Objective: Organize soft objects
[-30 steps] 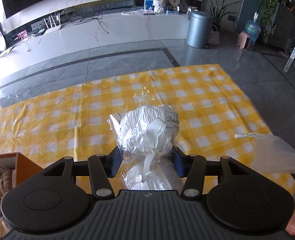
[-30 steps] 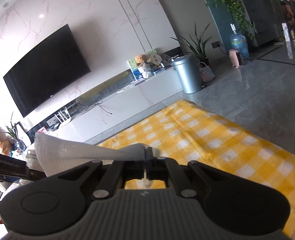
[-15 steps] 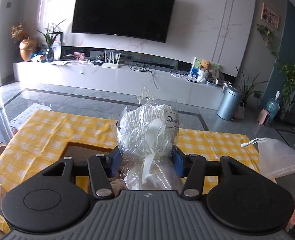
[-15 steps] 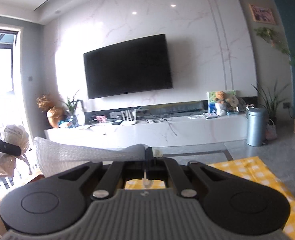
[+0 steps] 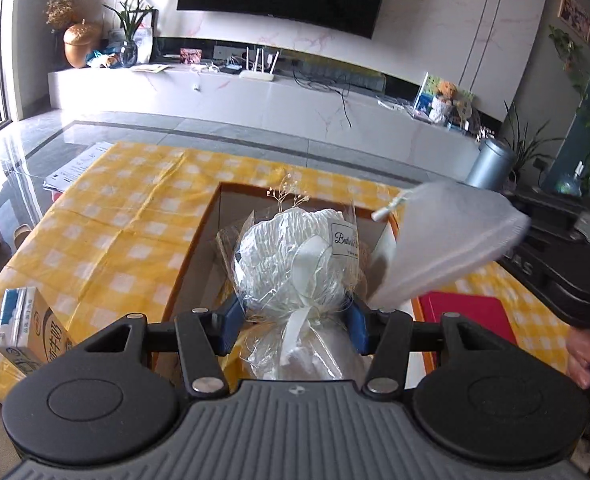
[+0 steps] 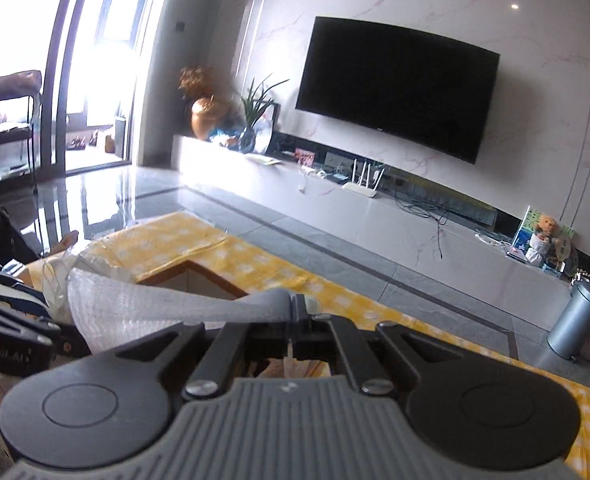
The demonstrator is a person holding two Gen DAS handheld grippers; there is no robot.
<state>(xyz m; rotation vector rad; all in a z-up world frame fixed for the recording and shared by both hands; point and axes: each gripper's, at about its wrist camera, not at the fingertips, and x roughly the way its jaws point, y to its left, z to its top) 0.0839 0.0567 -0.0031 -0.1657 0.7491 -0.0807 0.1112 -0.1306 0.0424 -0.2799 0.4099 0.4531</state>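
My left gripper [image 5: 295, 320] is shut on a white bundle wrapped in clear cellophane [image 5: 295, 264], tied with a white ribbon and tagged. It hangs over an open box with an orange rim [image 5: 191, 264] on the yellow checked tablecloth [image 5: 127, 208]. A white mesh bag [image 5: 447, 240] reaches in from the right, above the box's right side. In the right wrist view my right gripper [image 6: 299, 312] is shut on a pinched end of that mesh bag [image 6: 155, 308], which trails to the left. A corner of the box [image 6: 191, 276] shows beyond it.
A blue and white milk carton [image 5: 27, 328] stands near the table's front left. A flat red item [image 5: 467, 316] lies right of the box. Papers [image 5: 75, 168] lie at the far left corner. A person's hand [image 5: 583, 356] grips the right tool.
Both grippers swung left along the table with their loads still held. The box has come under the wrapped bundle, and the mesh bag has closed in over its right side.
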